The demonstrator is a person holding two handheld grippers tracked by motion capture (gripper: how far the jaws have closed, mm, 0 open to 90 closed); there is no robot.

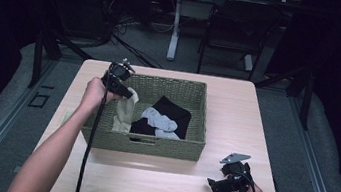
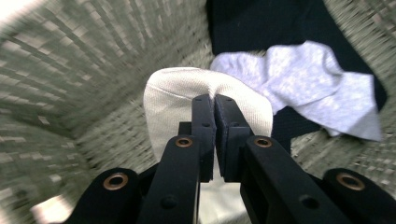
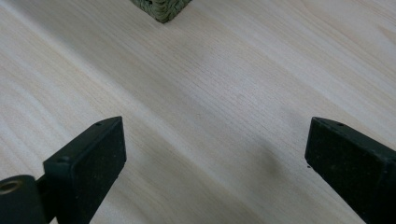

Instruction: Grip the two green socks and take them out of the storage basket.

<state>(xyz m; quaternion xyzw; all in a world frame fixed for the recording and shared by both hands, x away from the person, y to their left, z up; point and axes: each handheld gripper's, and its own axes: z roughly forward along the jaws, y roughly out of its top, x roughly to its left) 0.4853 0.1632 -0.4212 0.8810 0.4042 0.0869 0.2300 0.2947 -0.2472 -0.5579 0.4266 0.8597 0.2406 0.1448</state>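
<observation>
The left gripper [image 2: 214, 103] pinches the cream sock [image 2: 177, 93] by its fold; it hangs lengthwise down into the basket [image 1: 171, 146]. The right gripper [image 3: 215, 144] rests spread on the table [image 1: 237, 110].

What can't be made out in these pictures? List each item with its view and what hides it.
- Lower end of the cream sock: left gripper view, hidden behind the left tool shut on it.
- Basket weave: left gripper view, blurred.
- Black garment: high view, partly covered by the white sock; what kind of garment it is stays unclear.
- Basket corner: right gripper view, cut off by the top edge, above the open right tool.
</observation>
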